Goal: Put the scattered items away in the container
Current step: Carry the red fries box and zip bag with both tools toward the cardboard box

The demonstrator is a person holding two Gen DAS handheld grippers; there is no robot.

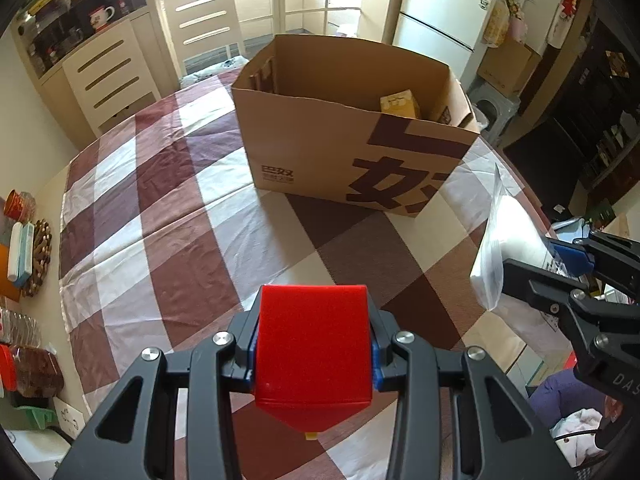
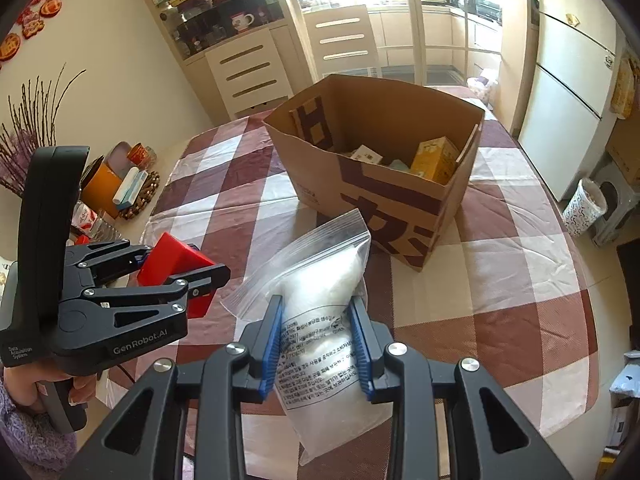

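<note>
The left gripper (image 1: 314,354) holds a red rectangular plastic box (image 1: 312,344) clenched between its blue-padded fingers (image 1: 375,364), above the tabletop (image 1: 180,240) covered with a brown-and-white checked cloth; the same box (image 2: 176,268) appears in the right wrist view, gripped at the left of the picture, with a person's hand (image 2: 48,388) around the gripper handle; the right gripper (image 2: 318,344) grasps a clear zip-lock plastic bag of white granular material (image 2: 320,292) with a printed label, its blue ribbed fingers (image 2: 272,344) pressed against both sides of the bag; the bag (image 1: 508,248) hangs clear of the tabletop at the right edge of the left wrist view; the open brown cardboard box with dark printed characters (image 1: 352,136) stands on the tabletop beyond both grippers, apart from them; inside it, a yellow carton (image 2: 436,158) stands against the right wall, beside a small white packet (image 2: 366,154); both held items remain outside the cardboard box.
</note>
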